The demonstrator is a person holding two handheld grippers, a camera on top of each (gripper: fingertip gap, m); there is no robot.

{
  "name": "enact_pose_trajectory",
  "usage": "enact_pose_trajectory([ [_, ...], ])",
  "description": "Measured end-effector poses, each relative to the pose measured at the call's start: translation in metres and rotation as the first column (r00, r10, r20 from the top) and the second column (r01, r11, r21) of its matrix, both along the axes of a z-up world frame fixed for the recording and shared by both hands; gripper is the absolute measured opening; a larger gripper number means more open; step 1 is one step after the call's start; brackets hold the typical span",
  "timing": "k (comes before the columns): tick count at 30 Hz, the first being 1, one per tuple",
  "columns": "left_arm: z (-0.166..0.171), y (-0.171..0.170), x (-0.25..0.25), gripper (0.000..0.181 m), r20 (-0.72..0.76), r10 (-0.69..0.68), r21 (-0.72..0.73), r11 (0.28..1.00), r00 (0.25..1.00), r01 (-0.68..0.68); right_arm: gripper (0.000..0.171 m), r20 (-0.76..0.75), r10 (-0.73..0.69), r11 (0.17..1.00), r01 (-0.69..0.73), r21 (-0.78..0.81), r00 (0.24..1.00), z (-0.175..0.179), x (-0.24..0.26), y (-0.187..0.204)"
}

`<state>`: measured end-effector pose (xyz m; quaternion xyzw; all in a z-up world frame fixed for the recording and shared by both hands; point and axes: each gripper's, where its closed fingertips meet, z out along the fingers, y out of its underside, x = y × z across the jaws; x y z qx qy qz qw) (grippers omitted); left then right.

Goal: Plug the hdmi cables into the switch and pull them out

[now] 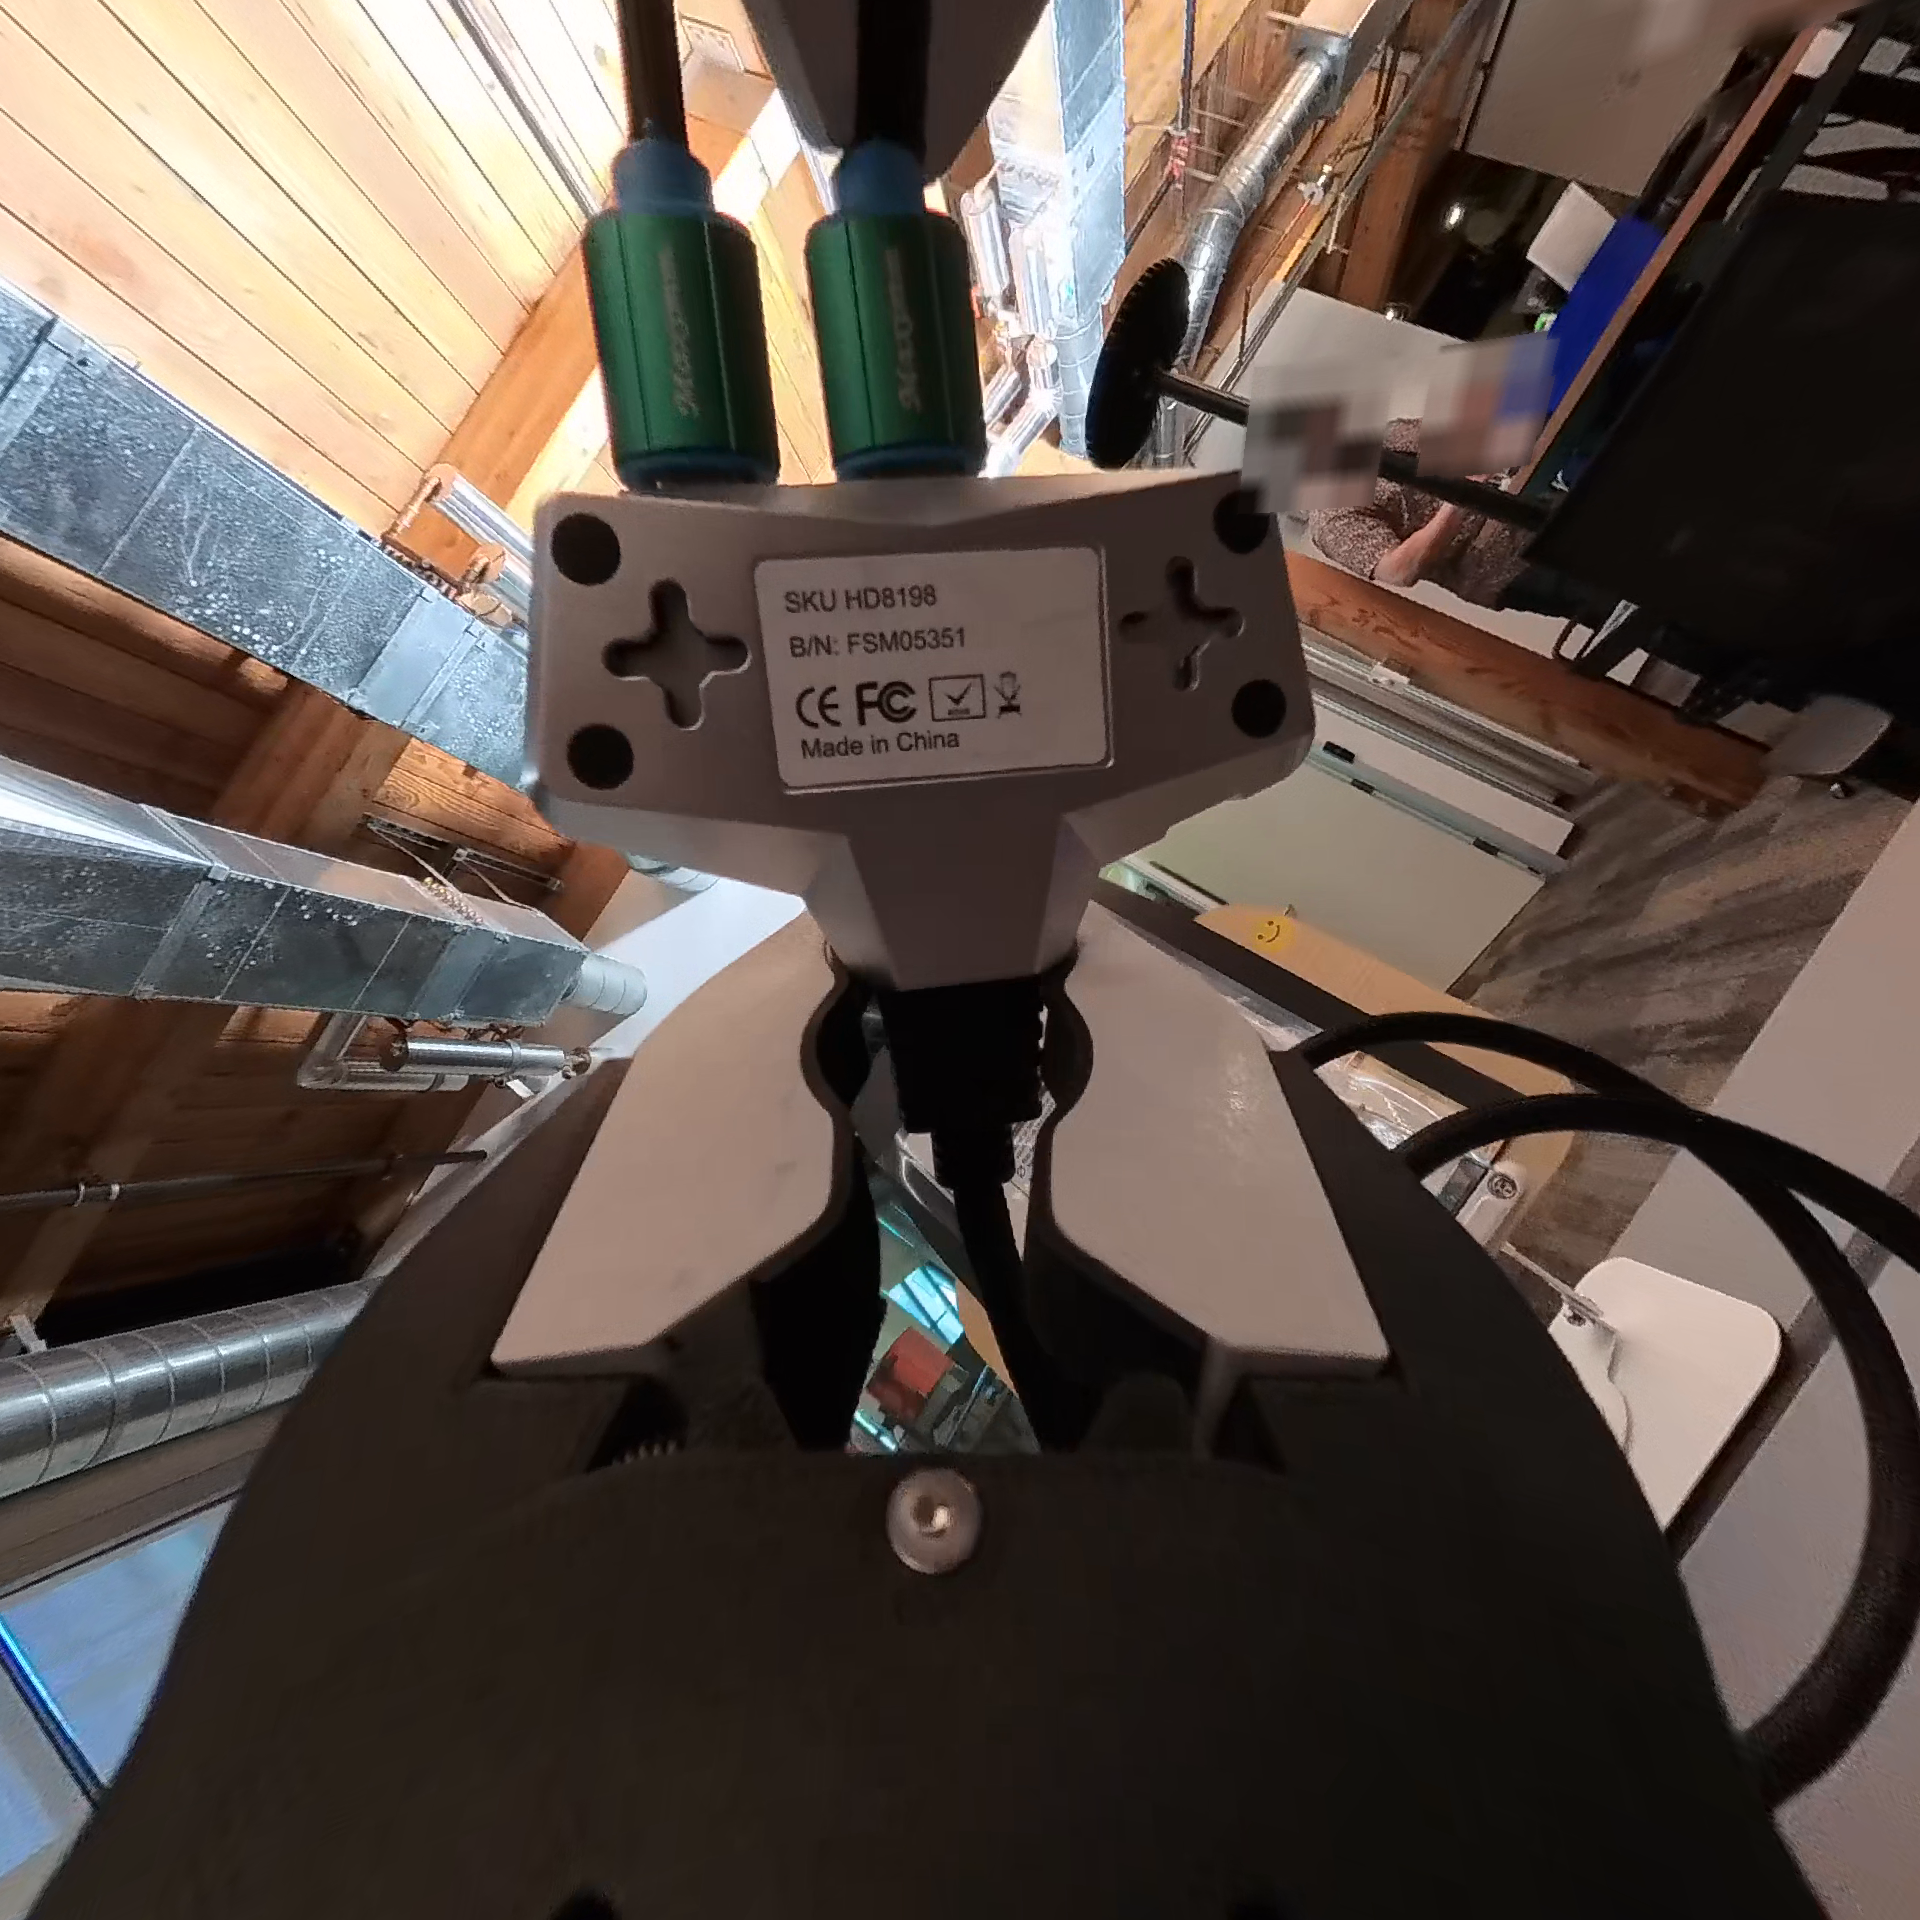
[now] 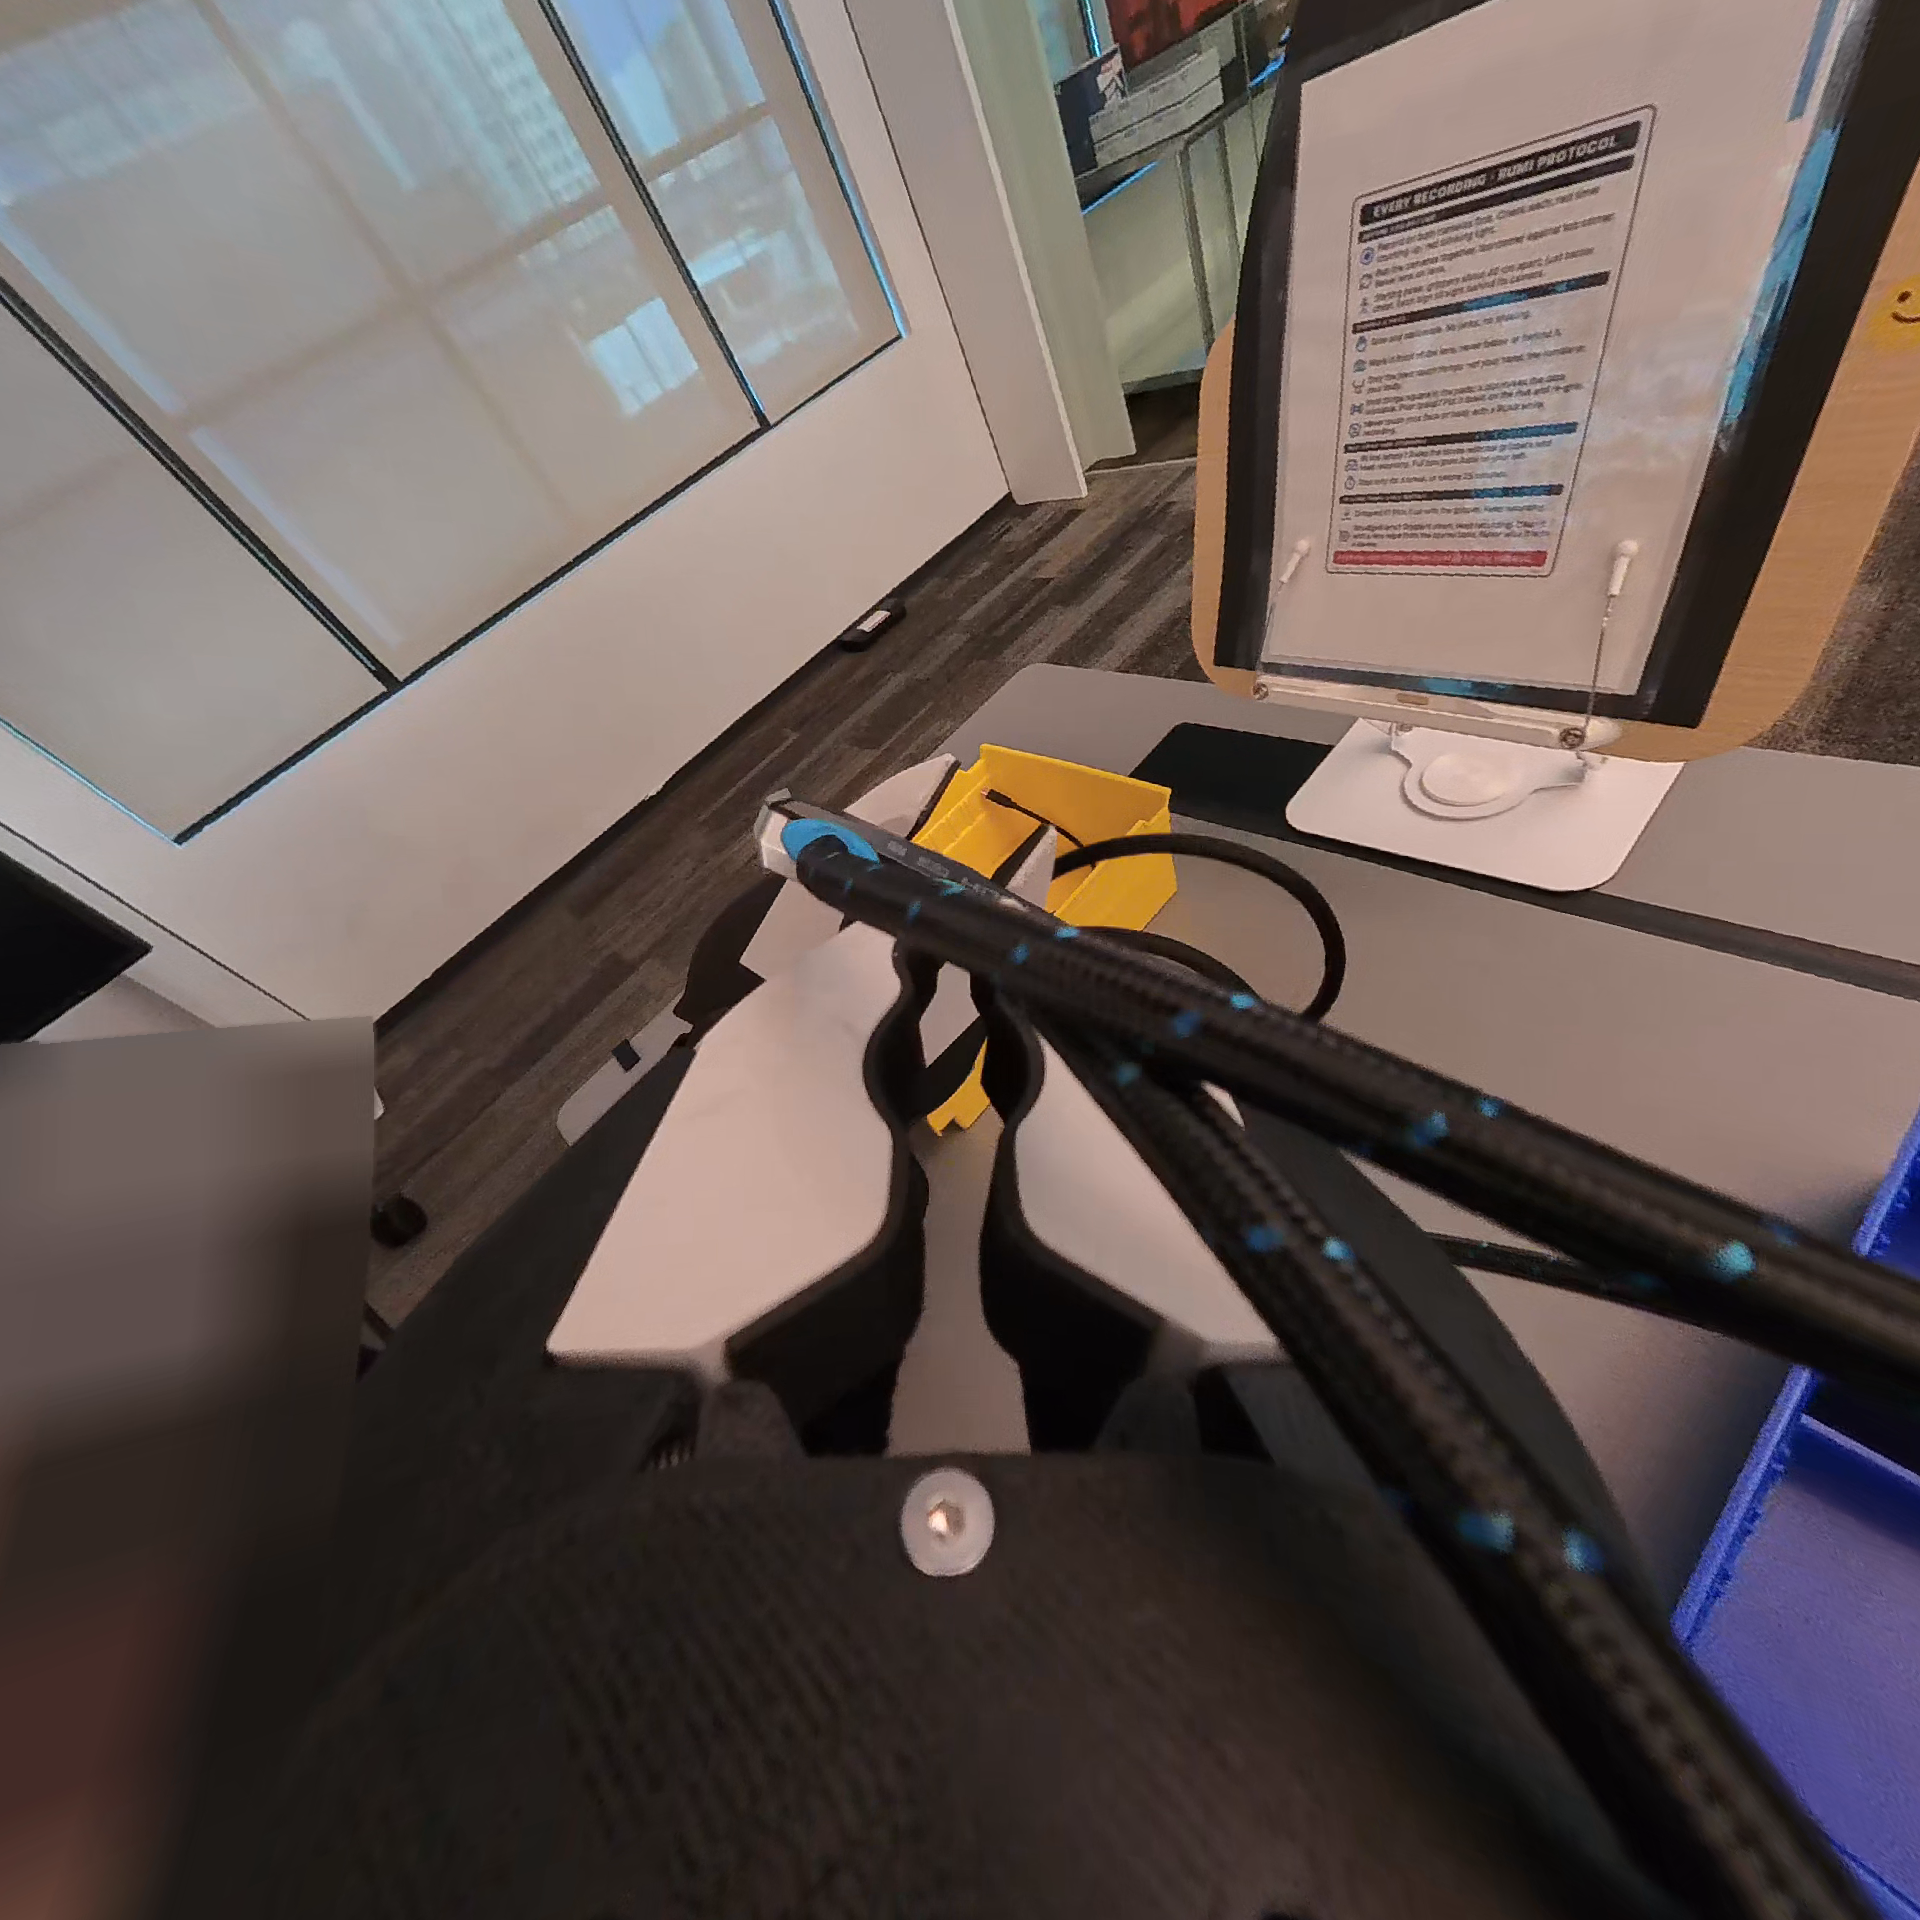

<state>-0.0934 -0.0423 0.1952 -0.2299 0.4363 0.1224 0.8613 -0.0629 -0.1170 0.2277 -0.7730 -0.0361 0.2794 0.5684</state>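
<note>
Both green-shelled HDMI plugs [image 1: 681,343] [image 1: 896,348] sit seated in the grey switch [image 1: 914,665], so plugging looks done; pulling out is what's left. My left gripper [image 1: 951,971] clamps the switch's narrow tail end, holding it aloft, underside to camera. Right gripper [image 2: 951,997] sits nearly closed near the braided cables [image 2: 1299,1081]; can't tell whether it grips anything.
</note>
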Motion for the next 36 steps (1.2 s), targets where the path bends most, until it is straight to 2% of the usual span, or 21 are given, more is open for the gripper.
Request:
enact_pose_trajectory([
  [6, -0.003, 0.01, -0.001, 0.029, 0.03, -0.027, -0.088, 0.996, 0.999, 0.03, 0.007, 0.028, -0.008, 1.0, 0.007, 0.027, 1.0, 0.001, -0.005, 0.006],
  [8, -0.004, 0.017, -0.003, 0.029, 0.055, -0.08, -0.163, 0.983, 0.995, 0.088, 0.008, 0.076, 0.006, 1.0, -0.008, 0.027, 0.997, 0.0, -0.011, 0.009],
  [10, -0.003, 0.023, -0.007, 0.028, 0.097, -0.112, -0.221, 0.966, 0.989, 0.131, 0.002, 0.206, 0.097, 0.995, -0.094, -0.024, 0.974, -0.013, -0.027, 0.005],
  [13, -0.004, 0.035, -0.015, 0.028, 0.15, -0.153, -0.306, 0.932, 0.977, 0.193, 0.005, 0.461, 0.201, 0.979, -0.173, -0.103, 0.864, -0.042, -0.047, -0.007],
  [15, -0.004, 0.041, -0.019, 0.028, 0.184, -0.176, -0.354, 0.906, 0.967, 0.232, 0.007, 0.58, 0.208, 0.978, -0.188, -0.094, 0.788, -0.053, -0.058, -0.014],
  [18, -0.004, 0.046, -0.024, 0.028, 0.231, -0.196, -0.422, 0.863, 0.953, 0.279, 0.023, 0.779, 0.062, 0.98, -0.185, 0.071, 0.625, -0.051, -0.064, -0.008],
  [20, -0.001, 0.044, -0.026, 0.028, 0.251, -0.191, -0.413, 0.865, 0.949, 0.284, 0.041, 0.845, -0.097, 0.957, -0.185, 0.225, 0.526, -0.04, -0.067, 0.004],
  [21, 0.001, 0.041, -0.027, 0.028, 0.256, -0.19, -0.402, 0.871, 0.948, 0.283, 0.05, 0.851, -0.155, 0.942, -0.184, 0.281, 0.502, -0.035, -0.068, 0.009],
  [23, 0.005, 0.036, -0.029, 0.028, 0.275, -0.191, -0.377, 0.88, 0.942, 0.289, 0.061, 0.835, -0.244, 0.915, -0.169, 0.367, 0.493, -0.022, -0.067, 0.019],
  [25, 0.008, 0.03, -0.028, 0.028, 0.295, -0.218, -0.371, 0.871, 0.93, 0.322, 0.067, 0.803, -0.287, 0.901, -0.136, 0.411, 0.523, -0.012, -0.059, 0.03],
  [28, 0.011, 0.023, -0.026, 0.028, 0.317, -0.264, -0.367, 0.851, 0.911, 0.374, 0.063, 0.778, -0.245, 0.893, -0.177, 0.413, 0.579, -0.007, -0.06, 0.042],
  [30, 0.011, 0.02, -0.023, 0.028, 0.318, -0.288, -0.37, 0.84, 0.903, 0.398, 0.059, 0.797, -0.205, 0.9, -0.21, 0.381, 0.568, -0.01, -0.059, 0.05],
  [32, 0.01, 0.017, -0.019, 0.028, 0.311, -0.314, -0.369, 0.83, 0.897, 0.419, 0.056, 0.816, -0.084, 0.897, -0.313, 0.312, 0.572, -0.021, -0.071, 0.052],
  [33, 0.009, 0.016, -0.018, 0.028, 0.308, -0.327, -0.371, 0.824, 0.893, 0.429, 0.06, 0.818, -0.068, 0.887, -0.341, 0.312, 0.571, -0.022, -0.074, 0.053],
  [36, 0.008, 0.011, -0.015, 0.028, 0.303, -0.387, -0.366, 0.797, 0.871, 0.481, 0.034, 0.822, -0.125, 0.853, -0.363, 0.375, 0.556, -0.015, -0.07, 0.057],
])
